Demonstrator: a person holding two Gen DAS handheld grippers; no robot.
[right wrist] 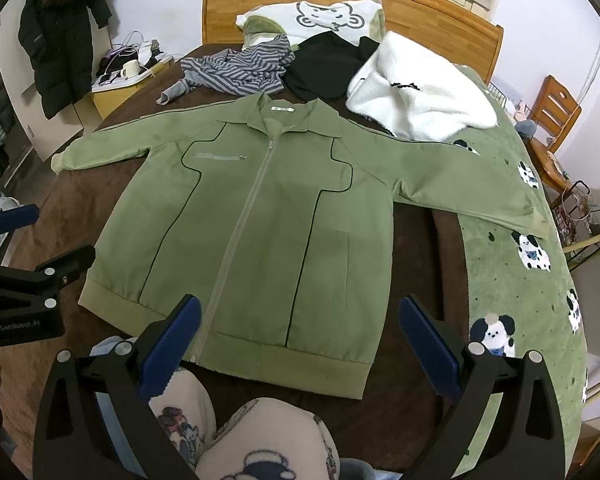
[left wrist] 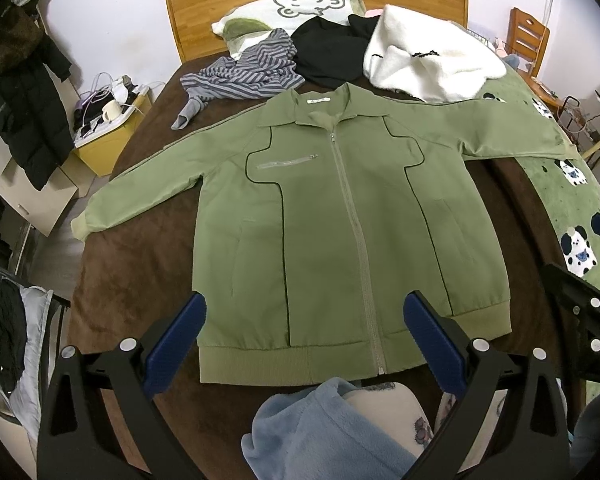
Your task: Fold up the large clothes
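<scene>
Both wrist views look down the bed from its foot, sharing the jacket.

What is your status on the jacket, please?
Left gripper open, right gripper open, both empty. Green jacket flat, zipped, unfolded. Nothing on it.

The left hand-held gripper and right hand-held gripper both hover side by side, jaws spread wide, holding nothing.

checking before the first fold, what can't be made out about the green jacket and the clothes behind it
- Green jacket: its back is hidden in both views, lying face down on the bed.
- Collar label: print too small to read.
- Black garment: its type is unclear, bunched under the white fleece.
- Striped top: crumpled, shape hidden.
</scene>
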